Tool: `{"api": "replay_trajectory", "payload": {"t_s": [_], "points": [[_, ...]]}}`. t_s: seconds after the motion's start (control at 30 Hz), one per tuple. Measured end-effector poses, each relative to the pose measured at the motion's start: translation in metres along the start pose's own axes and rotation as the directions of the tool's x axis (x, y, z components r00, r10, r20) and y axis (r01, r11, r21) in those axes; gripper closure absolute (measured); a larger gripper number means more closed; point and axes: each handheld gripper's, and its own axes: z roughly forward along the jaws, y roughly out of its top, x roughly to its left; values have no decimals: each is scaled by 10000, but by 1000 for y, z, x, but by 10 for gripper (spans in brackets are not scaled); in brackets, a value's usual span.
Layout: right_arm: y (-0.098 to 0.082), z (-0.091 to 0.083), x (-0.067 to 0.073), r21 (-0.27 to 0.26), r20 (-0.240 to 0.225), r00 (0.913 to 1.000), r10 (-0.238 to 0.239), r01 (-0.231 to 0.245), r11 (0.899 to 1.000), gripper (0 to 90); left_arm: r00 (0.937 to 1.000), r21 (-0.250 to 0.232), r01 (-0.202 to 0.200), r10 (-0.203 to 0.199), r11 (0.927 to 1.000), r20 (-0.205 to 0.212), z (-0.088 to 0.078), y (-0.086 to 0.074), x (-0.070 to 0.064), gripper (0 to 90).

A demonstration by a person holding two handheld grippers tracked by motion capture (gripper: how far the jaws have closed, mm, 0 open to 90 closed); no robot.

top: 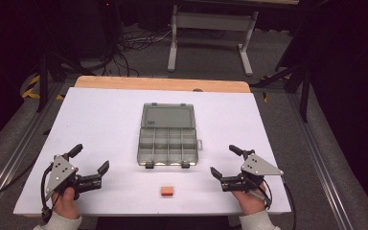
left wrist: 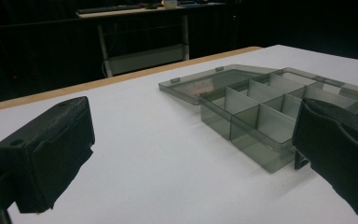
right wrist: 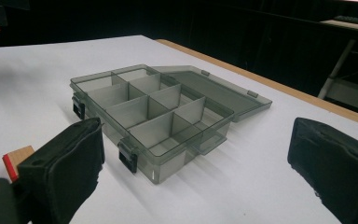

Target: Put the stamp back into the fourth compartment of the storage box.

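Note:
A grey see-through compartment box (top: 167, 141) lies in the middle of the white table with its lid (top: 167, 116) flat open at the far side; its compartments look empty. A small orange-red block (top: 166, 191) rests near the front edge, in front of the box. My left gripper (top: 90, 160) sits at the front left, open, nothing between its jaws. My right gripper (top: 225, 161) sits at the front right, open and empty too. The box (left wrist: 279, 112) stands ahead of the left jaws. In the right gripper view the box (right wrist: 154, 112) is ahead and the block (right wrist: 15, 161) peeks past the left jaw.
The white table surface (top: 100, 120) has a wooden far edge (top: 163, 84). Beyond it, a metal table frame (top: 211, 33) and cables lie on the dark floor. Free room surrounds the box on both sides.

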Motion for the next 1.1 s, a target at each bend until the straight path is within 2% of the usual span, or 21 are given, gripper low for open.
{"api": "replay_trajectory", "payload": {"t_s": [0.13, 0.27, 0.4, 0.53, 0.63, 0.77, 0.87, 1.1], "points": [[-1, 1, 0, 13, -58, 10000, 35, -35, 10000, 28, 9999, 112, -165, 166, 9998, -31, 1, 1, 0, 1], [-1, -2, 0, -75, -60, 10000, 59, -59, 10000, 27, 9999, 115, -133, 133, 9998, 14, 1, 1, 2, 1], [-2, -2, -1, 101, -125, 9999, -32, 33, 9999, 30, 9999, 121, -148, 148, 9998, 47, 0, 1, 4, 2], [-1, -1, 0, -3, -346, 9993, -157, 157, 9999, 31, 9998, 84, -195, 195, 9998, 25, 0, 1, 4, 2], [2, -2, 2, -10, -233, 9989, -396, 396, 9992, 34, 9998, 19, -217, 217, 9998, 13, -1, 2, 3, 2], [4, -4, 3, -1, -260, 9989, -391, 391, 9992, 39, 9995, 44, -294, 294, 9996, 85, 0, 2, 2, 2], [3, -4, 1, 67, -458, 9988, -174, 177, 9998, 80, 9996, 40, -257, 257, 9997, 135, 0, 2, 2, 2], [7, -1, 7, 268, -655, 9974, -290, 308, 9992, 101, 9996, 50, -238, 237, 9997, 121, -2, 3, 3, 2]]}}
